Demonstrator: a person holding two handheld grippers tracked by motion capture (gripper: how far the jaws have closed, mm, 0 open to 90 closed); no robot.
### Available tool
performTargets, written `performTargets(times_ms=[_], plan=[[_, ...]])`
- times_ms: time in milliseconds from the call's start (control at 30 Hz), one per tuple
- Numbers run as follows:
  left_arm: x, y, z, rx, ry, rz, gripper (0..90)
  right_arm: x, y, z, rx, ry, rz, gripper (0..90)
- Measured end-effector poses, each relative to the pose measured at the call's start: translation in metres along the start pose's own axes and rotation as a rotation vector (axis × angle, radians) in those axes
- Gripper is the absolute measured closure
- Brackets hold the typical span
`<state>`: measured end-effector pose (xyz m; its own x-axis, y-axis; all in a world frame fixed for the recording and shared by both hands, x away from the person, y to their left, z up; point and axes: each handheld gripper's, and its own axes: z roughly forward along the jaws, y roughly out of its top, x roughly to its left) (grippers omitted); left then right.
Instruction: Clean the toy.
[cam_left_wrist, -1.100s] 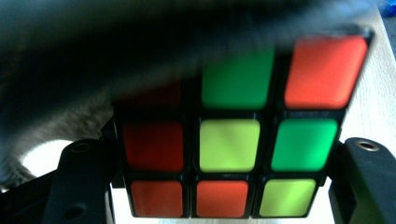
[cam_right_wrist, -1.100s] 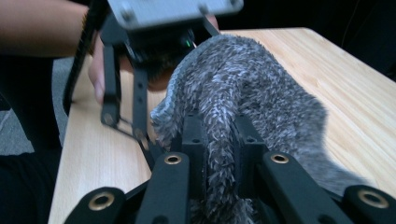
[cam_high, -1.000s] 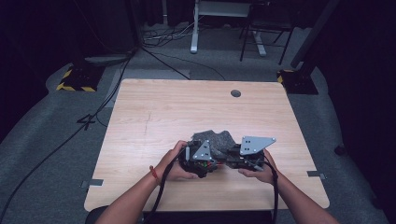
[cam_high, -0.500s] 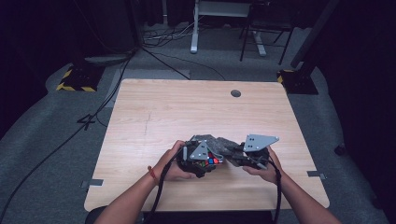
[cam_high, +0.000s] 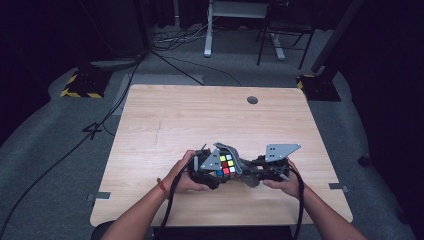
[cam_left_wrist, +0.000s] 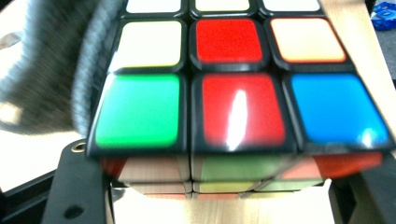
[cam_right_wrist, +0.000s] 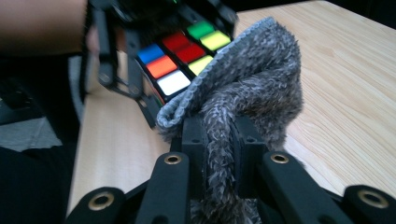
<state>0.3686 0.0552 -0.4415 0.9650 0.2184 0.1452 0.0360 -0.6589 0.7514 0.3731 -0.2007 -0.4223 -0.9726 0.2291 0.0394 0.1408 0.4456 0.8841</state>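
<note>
- The left gripper (cam_high: 212, 172) is clamping a Rubik's cube (cam_high: 226, 165) between its jaws, near the front edge of the wooden table (cam_high: 165, 125) and just in front of the person
- In the left gripper view the Rubik's cube (cam_left_wrist: 233, 79) is sitting right up against the camera, its green, red and blue bottom row nearest and the black jaws pressing in from the lower corners
- The right gripper (cam_high: 260, 167) is pinching a fold of grey fuzzy cloth (cam_right_wrist: 247, 88) tight between its jaws, with the loose part of the cloth bunching up above the jaws
- The cloth's edge is lying against the near side of the cube, touching or all but touching it; in the right gripper view the coloured face (cam_right_wrist: 184, 56) is showing just past the cloth's hem, up and to the left
- The relation that matters: the cube is lying straight ahead of the right gripper, towards the person's left hand (cam_high: 182, 177), and the two grippers are facing each other along a line across the table
- Judging from this, the cloth is being brought over the cube's top face for wiping, so the next stroke is calling for the right hand (cam_high: 285, 182) to carry the cloth across while the left is keeping the cube steady
- The right hand is the nearer one to the cloth's free part; a slip of the cube out of its clamp seems the main risk
</note>
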Motion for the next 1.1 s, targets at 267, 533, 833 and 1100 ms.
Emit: performTargets(times_ms=[267, 533, 833, 1100], plan=[[0.002, 0.000, -0.004, -0.026, -0.016, -0.015, 33.3, 0.004, 0.004, -0.001, -0.015, -0.003, -0.029, 78.9], [0.009, 0.000, -0.017, -0.102, 0.014, -0.041, 33.6, 0.006, -0.001, 0.009, 0.082, -0.013, -0.040, 79.1], [0.010, -0.003, -0.008, -0.061, -0.026, -0.045, 33.6, 0.011, 0.007, -0.001, -0.006, 0.010, -0.066, 78.9], [0.000, 0.001, -0.001, -0.054, -0.087, -0.015, 33.6, 0.005, 0.008, -0.005, -0.035, -0.052, -0.037, 79.1]])
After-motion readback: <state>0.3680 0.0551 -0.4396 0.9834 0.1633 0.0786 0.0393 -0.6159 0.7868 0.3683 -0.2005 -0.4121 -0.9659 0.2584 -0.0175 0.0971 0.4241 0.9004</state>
